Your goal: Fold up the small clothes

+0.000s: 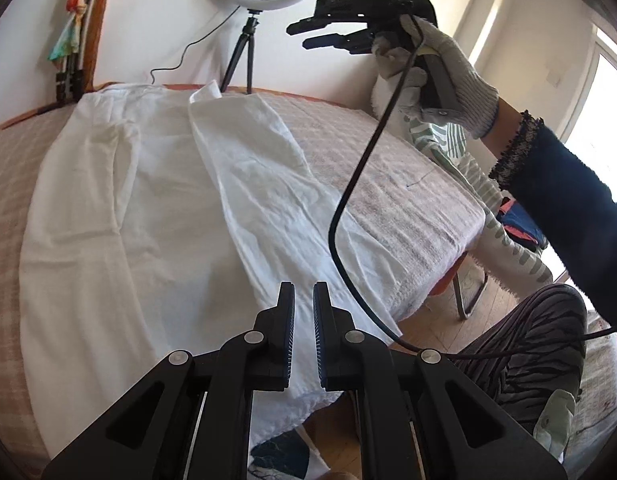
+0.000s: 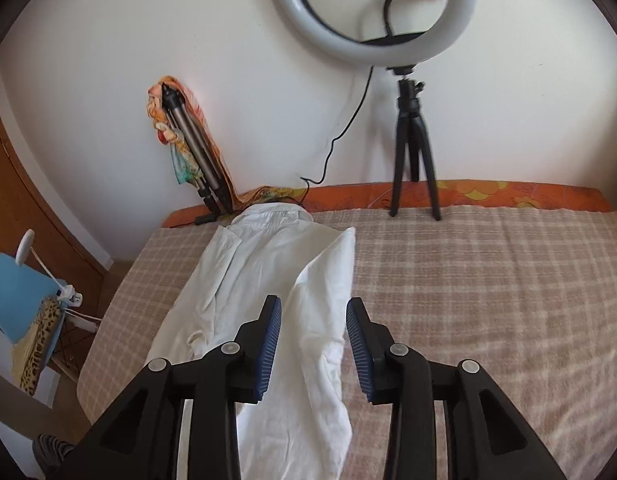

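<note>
White cotton shirt (image 2: 268,280) lying lengthwise on the checked beige blanket (image 2: 488,300), sides folded inward, directly below and ahead of both claws. Left gripper (image 1: 304,296): fingers a narrow gap apart, holding nothing, above the near hem. Right gripper (image 2: 313,312): fingers wide apart, empty, raised over the right folded panel. Risks, as judged: the trailing black cable (image 1: 348,200) may drag the cloth; a one-layer pinch would undo the fold

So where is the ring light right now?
The ring light stands on its black tripod at the table's far edge against the wall, right of the white shirt collar.
</note>
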The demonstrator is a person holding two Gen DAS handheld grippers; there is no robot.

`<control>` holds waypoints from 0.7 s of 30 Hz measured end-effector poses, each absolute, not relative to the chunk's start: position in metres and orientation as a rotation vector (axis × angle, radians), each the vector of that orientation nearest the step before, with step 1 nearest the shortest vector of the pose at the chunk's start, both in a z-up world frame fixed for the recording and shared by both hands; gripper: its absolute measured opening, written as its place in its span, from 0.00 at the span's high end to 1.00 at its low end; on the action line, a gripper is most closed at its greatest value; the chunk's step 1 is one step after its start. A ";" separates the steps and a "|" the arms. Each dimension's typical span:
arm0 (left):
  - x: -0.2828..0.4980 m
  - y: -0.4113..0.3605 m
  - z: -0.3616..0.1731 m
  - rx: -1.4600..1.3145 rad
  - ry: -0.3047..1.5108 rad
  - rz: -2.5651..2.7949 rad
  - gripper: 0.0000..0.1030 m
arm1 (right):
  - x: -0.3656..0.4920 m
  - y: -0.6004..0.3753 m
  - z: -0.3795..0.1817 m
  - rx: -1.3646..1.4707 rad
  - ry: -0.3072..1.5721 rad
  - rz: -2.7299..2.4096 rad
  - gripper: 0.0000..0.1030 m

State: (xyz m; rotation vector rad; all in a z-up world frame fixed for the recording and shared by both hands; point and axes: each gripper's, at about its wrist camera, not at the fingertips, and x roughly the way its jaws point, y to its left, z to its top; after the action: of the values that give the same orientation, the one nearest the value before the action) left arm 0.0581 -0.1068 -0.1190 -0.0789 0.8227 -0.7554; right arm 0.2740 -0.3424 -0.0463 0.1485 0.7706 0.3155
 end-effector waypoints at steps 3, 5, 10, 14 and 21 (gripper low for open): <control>0.048 -0.135 -0.118 -0.013 0.809 -0.792 0.73 | 0.234 -0.369 -0.035 0.182 0.736 0.305 0.63; 0.042 -0.151 -0.117 0.023 0.786 -0.815 0.73 | 0.212 -0.387 -0.031 0.215 0.720 0.315 0.63; 0.040 -0.182 -0.124 0.103 0.787 -0.845 0.73 | 0.166 -0.432 -0.024 0.243 0.692 0.290 0.56; 0.049 -0.212 -0.134 0.133 0.817 -0.856 0.55 | 0.150 -0.458 -0.026 0.266 0.681 0.261 0.55; 0.050 -0.250 -0.151 0.282 0.822 -0.748 0.53 | 0.163 -0.469 -0.052 0.329 0.714 0.280 0.55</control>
State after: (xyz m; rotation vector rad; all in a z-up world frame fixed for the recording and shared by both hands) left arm 0.0498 -0.2503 -0.1511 0.2816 0.8222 -0.7481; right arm 0.1628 -0.4695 -0.0519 0.3287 0.7136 0.2795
